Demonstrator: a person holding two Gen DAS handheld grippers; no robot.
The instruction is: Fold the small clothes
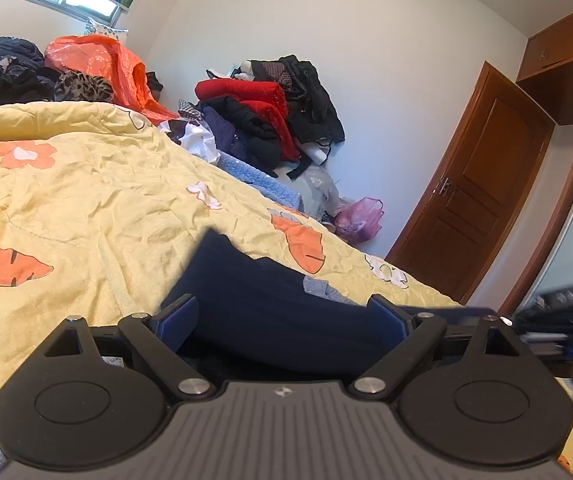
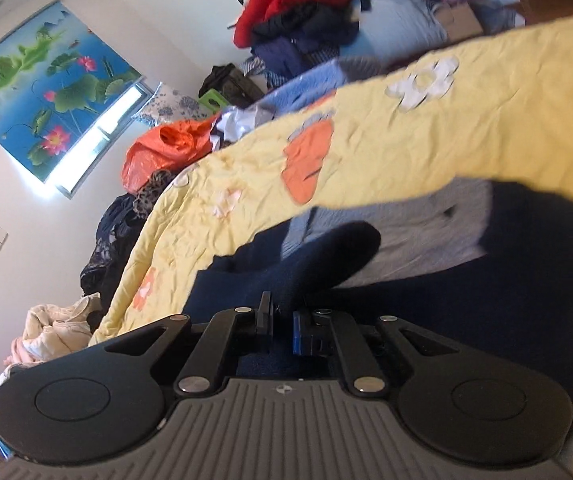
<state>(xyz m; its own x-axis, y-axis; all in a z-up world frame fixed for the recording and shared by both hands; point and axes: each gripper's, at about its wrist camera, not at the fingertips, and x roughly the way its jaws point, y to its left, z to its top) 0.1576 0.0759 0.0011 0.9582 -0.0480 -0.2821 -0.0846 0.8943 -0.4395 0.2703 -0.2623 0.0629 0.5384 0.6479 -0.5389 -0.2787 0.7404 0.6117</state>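
Observation:
A small navy garment with a grey panel lies on the yellow flowered bedspread. My left gripper is open, its blue-padded fingers spread wide at the garment's near edge. In the right wrist view the same navy garment shows its grey part. My right gripper is shut on a raised fold of the navy fabric. The right gripper also shows, blurred, at the right edge of the left wrist view.
A pile of red, black and navy clothes is heaped beyond the bed's far side. An orange plastic bag and dark clothes lie at the bed's far end. A wooden door and a wardrobe stand at the right.

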